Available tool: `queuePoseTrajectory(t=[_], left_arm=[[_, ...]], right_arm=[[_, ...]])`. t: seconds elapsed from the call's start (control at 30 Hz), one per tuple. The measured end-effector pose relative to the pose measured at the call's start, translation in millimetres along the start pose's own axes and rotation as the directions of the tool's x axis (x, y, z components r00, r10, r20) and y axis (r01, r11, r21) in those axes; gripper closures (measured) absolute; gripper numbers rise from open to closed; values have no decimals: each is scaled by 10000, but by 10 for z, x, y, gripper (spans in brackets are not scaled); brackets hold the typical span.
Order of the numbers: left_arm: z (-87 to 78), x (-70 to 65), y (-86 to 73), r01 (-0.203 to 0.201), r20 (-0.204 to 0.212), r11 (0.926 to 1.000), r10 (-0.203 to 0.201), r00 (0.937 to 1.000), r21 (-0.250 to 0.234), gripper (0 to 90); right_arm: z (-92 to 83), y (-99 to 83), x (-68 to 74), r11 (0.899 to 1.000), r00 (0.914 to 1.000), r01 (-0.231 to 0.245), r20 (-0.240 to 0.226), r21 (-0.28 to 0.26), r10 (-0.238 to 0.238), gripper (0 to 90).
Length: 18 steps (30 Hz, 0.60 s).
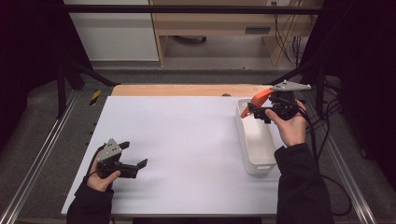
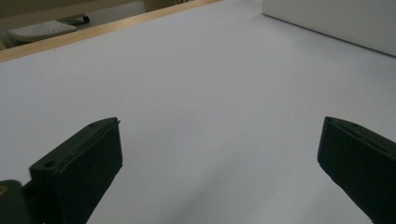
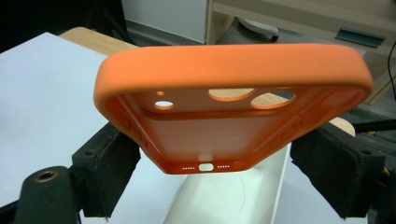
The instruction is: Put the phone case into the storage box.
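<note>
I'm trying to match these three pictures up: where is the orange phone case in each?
High view: orange phone case at upper right, held in the right tool above the white bin.
Left gripper view: not in it.
Right gripper view: fills the centre, clamped between the jaws.
Shared landmark: the white bin.

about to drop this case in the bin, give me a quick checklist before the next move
1. Grip: right gripper has its fingers pressed on both sides of the orange phone case - ok.
2. Case is above the white bin, at its far end - ok.
3. Bin interior is free of other items - ok.
4. Case level: tilted in the high view - not ok.
5. Left gripper is open, away from the bin, over the white table - ok.
</note>
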<state>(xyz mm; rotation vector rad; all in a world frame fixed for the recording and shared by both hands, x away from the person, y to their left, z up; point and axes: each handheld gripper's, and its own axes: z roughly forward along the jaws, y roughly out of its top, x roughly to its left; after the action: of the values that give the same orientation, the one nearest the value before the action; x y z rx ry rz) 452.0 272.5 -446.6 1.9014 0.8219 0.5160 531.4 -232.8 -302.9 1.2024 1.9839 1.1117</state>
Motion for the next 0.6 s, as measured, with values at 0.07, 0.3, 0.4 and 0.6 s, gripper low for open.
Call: queuePoseTrajectory(t=[0.07,0.3,0.4,0.6], left_arm=[[4,-3,-1,-21,15,10000,21,10000,21,0],[13,-8,-5,-45,50,10000,45,10000,36,0],[17,-9,-6,-67,71,10000,67,10000,46,0],[31,-17,-11,-95,104,9999,94,9999,88,0]], right_arm=[[27,1,-12,9999,9999,-110,108,43,109,162],[109,7,-43,9995,9984,-306,477,111,301,162],[137,10,-48,9991,9976,-404,573,118,397,162],[202,10,-69,9976,9941,-668,869,203,648,161]])
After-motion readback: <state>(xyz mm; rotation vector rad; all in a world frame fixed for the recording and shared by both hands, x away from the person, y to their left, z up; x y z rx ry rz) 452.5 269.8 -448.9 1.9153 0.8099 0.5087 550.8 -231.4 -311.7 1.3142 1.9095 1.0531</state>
